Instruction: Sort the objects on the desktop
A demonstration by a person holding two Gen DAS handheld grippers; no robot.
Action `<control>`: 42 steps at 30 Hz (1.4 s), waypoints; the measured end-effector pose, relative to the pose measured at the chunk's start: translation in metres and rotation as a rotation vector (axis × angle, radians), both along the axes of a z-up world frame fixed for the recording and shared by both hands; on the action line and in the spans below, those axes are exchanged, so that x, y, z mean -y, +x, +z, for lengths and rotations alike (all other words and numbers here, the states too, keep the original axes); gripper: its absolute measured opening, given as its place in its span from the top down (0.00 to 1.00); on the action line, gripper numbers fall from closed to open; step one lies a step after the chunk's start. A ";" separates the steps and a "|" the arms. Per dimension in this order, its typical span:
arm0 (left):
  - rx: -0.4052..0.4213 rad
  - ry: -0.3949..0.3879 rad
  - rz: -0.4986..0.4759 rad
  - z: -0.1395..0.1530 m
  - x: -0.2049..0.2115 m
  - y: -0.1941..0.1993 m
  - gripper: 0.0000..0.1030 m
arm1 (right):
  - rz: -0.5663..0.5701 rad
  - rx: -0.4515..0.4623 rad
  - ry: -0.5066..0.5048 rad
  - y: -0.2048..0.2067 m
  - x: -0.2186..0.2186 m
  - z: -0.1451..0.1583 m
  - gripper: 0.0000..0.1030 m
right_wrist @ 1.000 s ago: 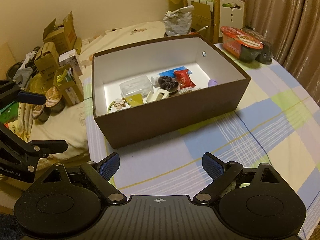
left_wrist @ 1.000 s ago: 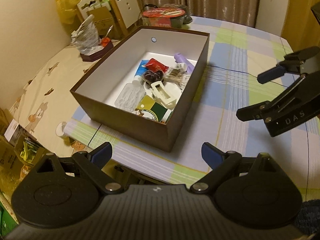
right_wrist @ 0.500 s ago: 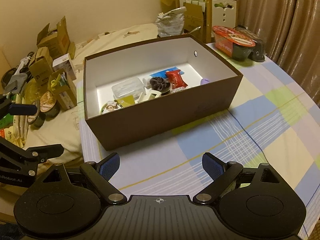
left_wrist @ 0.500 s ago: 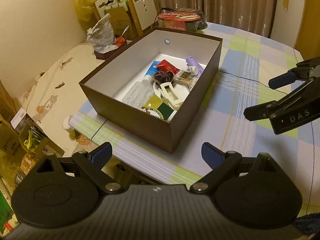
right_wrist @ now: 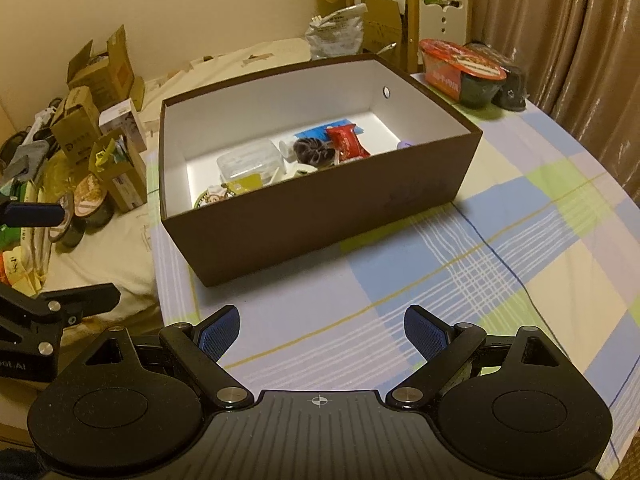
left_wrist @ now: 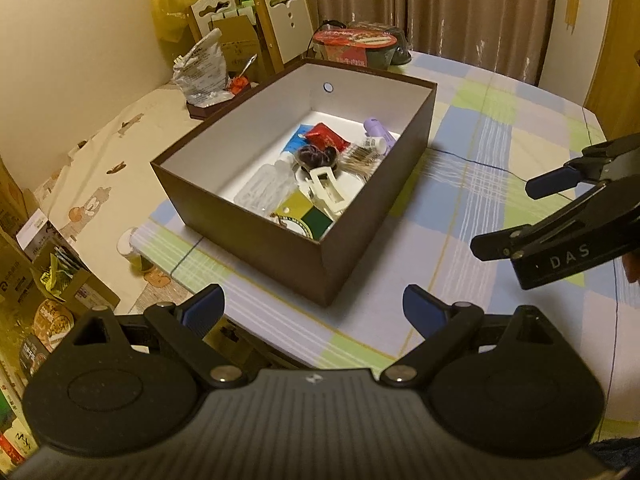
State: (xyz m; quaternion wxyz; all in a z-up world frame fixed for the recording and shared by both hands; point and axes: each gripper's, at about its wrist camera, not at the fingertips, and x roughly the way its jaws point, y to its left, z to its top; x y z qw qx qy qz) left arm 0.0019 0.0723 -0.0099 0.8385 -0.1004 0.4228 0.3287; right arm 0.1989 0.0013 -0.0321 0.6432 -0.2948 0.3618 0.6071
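A brown box [left_wrist: 304,258] with a white inside stands on the checked tablecloth [left_wrist: 472,216], near the table's left edge; it holds the sorted things in a loose heap: a cream hair claw [left_wrist: 325,192] on top, a dark scrunchie [left_wrist: 316,157] just beyond it, a red packet [left_wrist: 329,138], a purple tube [left_wrist: 378,133] against the far right wall, a clear plastic case [left_wrist: 267,190] to the left, and a green and yellow card [left_wrist: 306,213] at the near end; from the right wrist view the box's near wall [right_wrist: 320,216] hides most of the heap.

The left gripper [left_wrist: 312,310] hangs over the near table edge, fingers spread wide with nothing between them; the right gripper [right_wrist: 320,328] hangs over bare cloth to the right of the box, fingers likewise spread wide and empty; both are well apart from the box.

At the far end of the table an instant noodle bowl [right_wrist: 464,70] with a red lid stands just behind the box, a dark object beside it; two white chair backs [left_wrist: 248,20] and a crumpled silver bag [left_wrist: 202,72] lie beyond the box's far left corner; cardboard cartons [right_wrist: 100,120] and food cups crowd the floor to the left of the table; curtains [right_wrist: 560,20] close the far right.
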 end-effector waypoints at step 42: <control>-0.015 -0.033 0.111 -0.016 -0.015 -0.002 0.08 | 0.048 -0.055 -0.039 -0.010 -0.020 -0.018 0.11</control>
